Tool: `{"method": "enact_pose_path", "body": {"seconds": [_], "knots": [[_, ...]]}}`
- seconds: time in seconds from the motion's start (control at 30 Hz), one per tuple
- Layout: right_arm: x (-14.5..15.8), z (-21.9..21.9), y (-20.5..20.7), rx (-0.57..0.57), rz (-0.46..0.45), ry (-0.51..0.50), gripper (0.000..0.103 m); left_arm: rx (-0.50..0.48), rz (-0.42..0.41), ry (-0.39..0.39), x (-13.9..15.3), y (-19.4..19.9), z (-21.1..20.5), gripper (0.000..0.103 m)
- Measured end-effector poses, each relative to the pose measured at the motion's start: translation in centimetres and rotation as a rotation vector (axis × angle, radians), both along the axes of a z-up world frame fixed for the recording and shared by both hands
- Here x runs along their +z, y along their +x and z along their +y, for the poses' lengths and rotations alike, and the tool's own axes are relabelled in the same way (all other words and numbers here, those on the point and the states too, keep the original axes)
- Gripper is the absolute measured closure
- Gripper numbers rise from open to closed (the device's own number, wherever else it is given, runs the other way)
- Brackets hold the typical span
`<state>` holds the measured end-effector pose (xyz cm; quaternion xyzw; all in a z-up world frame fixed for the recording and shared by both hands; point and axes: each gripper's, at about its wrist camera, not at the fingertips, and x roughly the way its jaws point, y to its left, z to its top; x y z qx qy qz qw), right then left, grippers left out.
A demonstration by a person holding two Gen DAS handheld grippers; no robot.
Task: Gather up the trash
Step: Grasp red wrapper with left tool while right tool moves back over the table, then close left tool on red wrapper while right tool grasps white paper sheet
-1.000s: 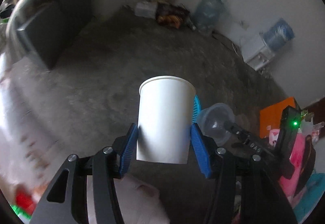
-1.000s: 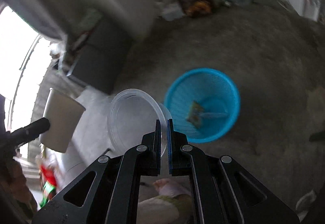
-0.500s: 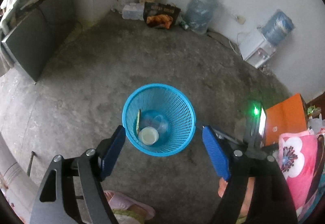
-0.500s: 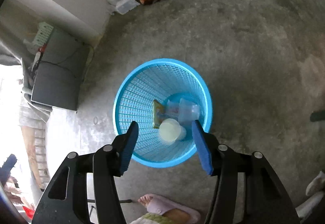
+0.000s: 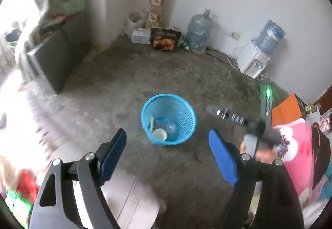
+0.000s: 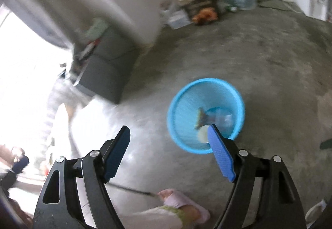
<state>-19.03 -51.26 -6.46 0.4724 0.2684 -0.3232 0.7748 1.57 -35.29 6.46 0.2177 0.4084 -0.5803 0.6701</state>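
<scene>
On a bare concrete floor, two grippers hang with nothing in them: the left gripper [image 5: 167,135] with its blue pads spread wide, the right gripper [image 6: 169,131] likewise parted, each held high enough to look down on the work. A slippered foot [image 6: 182,202] shows just beneath them, a thin rod [image 6: 132,188] lying on the floor beside it. A little farther out stands the blue basket [image 5: 187,125], upright and open-mouthed where both tools can reach it. The trash lies in its bottom: a white cup [image 5: 159,134] on its side, clear plastic cups [image 5: 166,125] and a wrapper [image 5: 152,122] against the wall. With both jaws open and bare, that load looks delivered; any further pieces would need fetching. Beyond, a dark cabinet [image 5: 56,62] sits left, and a water jug [image 5: 198,31], a snack box [image 5: 166,38] and a dispenser [image 5: 255,58] line the far wall.
</scene>
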Motion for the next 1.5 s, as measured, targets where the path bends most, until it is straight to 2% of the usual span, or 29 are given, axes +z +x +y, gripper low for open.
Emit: {"method": "enact_pose_path", "body": {"seconds": [0.1,0.2,0.33,0.4,0.47,0.57,0.67,0.77,0.9,1.03,1.13,1.2,1.37,1.47,1.5], "knots": [[1.7,1.4,1.7,0.096,-0.051,0.022,0.028,0.058,-0.046,-0.024,0.8,0.8,4.9,0.022],[2.7,2.9,3.7,0.18,-0.1,0.045,0.028,0.179,-0.107,-0.036,0.9,2.3,10.6,0.022],[3.9,5.4,6.8,0.3,-0.177,0.086,0.028,0.373,-0.106,-0.068,0.6,4.9,17.0,0.022],[4.0,6.9,9.0,0.378,-0.226,0.148,0.028,0.439,-0.117,-0.095,0.4,5.7,19.1,0.022],[3.6,8.5,11.2,0.45,-0.26,0.215,0.028,0.475,-0.158,-0.085,0.1,6.1,20.2,0.022],[3.1,10.8,13.7,0.526,-0.255,0.271,0.028,0.507,-0.166,-0.069,-0.2,7.1,21.3,0.022],[3.2,12.1,15.4,0.572,-0.258,0.294,0.028,0.513,-0.133,-0.092,0.2,8.0,21.6,0.022],[3.4,12.2,16.8,0.575,-0.247,0.292,0.028,0.509,-0.135,-0.088,-0.4,9.4,20.5,0.022],[3.2,12.8,17.4,0.584,-0.236,0.327,0.028,0.538,-0.125,-0.018,-2.7,11.2,18.1,0.026],[2.3,14.7,17.9,0.598,-0.135,0.303,0.028,0.56,-0.16,0.058,-5.2,12.6,15.9,0.032],[1.6,16.0,17.3,0.595,-0.049,0.25,0.03,0.561,-0.198,0.099,-6.1,13.0,14.7,0.037],[1.6,16.6,17.0,0.609,-0.025,0.217,0.03,0.564,-0.223,0.127,-6.6,13.3,14.3,0.042],[1.8,18.5,17.5,0.646,0.064,0.1,0.033,0.615,-0.134,0.147,-7.5,14.9,14.6,0.057],[2.1,18.7,18.1,0.641,0.087,0.057,0.04,0.643,-0.068,0.144,-8.1,15.6,15.1,0.068],[2.1,18.7,18.2,0.633,0.088,0.052,0.046,0.646,-0.056,0.142,-8.1,15.7,15.1,0.073]]}}
